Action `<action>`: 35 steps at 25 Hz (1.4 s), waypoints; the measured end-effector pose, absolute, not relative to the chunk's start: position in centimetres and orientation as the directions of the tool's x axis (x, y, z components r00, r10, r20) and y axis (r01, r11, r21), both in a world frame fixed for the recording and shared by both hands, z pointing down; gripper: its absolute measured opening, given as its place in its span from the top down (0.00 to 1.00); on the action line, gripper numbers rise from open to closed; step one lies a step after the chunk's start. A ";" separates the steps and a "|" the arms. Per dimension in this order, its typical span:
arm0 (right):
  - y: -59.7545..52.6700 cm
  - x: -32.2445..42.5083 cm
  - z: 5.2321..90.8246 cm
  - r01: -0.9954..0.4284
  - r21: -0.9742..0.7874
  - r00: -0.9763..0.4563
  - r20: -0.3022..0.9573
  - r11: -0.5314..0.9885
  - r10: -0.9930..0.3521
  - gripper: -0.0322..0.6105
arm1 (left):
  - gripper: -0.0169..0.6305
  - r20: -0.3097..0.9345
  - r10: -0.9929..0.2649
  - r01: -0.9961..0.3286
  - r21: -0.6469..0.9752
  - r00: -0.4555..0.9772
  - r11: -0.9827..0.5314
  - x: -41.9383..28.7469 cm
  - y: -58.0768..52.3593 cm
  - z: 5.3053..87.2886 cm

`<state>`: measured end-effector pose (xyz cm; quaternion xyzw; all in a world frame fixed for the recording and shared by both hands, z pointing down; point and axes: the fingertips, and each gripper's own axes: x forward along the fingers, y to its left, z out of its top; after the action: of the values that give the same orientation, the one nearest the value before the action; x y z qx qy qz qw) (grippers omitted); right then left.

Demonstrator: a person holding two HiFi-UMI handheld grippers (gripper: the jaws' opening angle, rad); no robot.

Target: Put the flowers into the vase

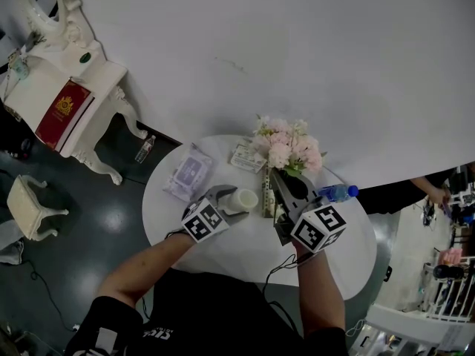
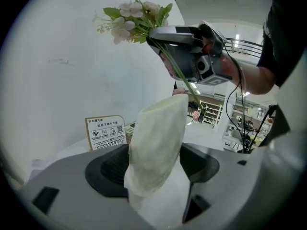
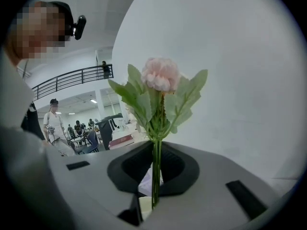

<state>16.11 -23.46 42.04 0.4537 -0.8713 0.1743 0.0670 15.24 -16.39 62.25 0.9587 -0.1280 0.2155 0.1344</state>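
Round white table (image 1: 237, 247). The person is at its near edge with a gripper in each hand, and both work over the middle, close together.

Right gripper (image 3: 154, 172): jaws nearly together, pinching the thin green stems (image 3: 156, 152) of the flowers (image 1: 289, 148). The bunch stands above the jaws, heads toward the far edge.

Left gripper (image 1: 228, 203): jaws clamped on the sides of the vase (image 2: 160, 138), pads pressed to its pale wall.

Step in hand, as I judge it — feeding the stem ends into the vase mouth. To do it well:
- Hold the left grip firm and the vase steady, mouth up.
- Bring the stem ends over the opening before lowering. The bunch looks top-heavy, and the thin stems may bend or swing.
- Lower along the vase's own line, not across the rim, or the narrow vase could tip.
- Loosen the right jaws only once the stems sit well down.

Containers:
- Pack (image 1: 189, 173): flat, pale, toward the left edge. What it holds does not show.
- Vase: tall, narrow, cream-white, near the table's middle. From the head view nothing shows in its mouth. The stem ends hang just beside the rim — whether any has crossed it I cannot tell.
- Bottle (image 1: 338, 193): clear with a blue cap, by the right edge near the right gripper. Its contents cannot be made out.
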 end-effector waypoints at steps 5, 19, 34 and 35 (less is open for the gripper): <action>-24.4 15.5 41.4 -0.804 -0.239 -0.593 0.256 0.544 -0.763 0.88 | 0.47 0.421 -0.190 -0.292 0.191 0.887 -0.937 15.6 -16.5 61.8; -25.9 14.1 40.5 -0.780 -0.266 -0.619 0.202 0.566 -0.759 0.88 | 0.47 0.420 -0.174 -0.274 0.191 0.891 -0.943 16.0 -15.6 62.1; -29.6 10.9 38.8 -0.757 -0.265 -0.645 0.160 0.597 -0.747 0.88 | 0.47 0.421 -0.157 -0.265 0.210 0.893 -0.941 15.0 -16.6 62.3; -29.5 10.8 38.7 -0.756 -0.265 -0.646 0.159 0.599 -0.746 0.88 | 0.47 0.419 -0.158 -0.263 0.206 0.894 -0.943 15.1 -16.6 62.2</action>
<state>10.83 -29.53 38.72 0.4201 -0.8939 0.1555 0.0156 15.09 -16.55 62.17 0.9645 -0.1090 0.2024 0.1298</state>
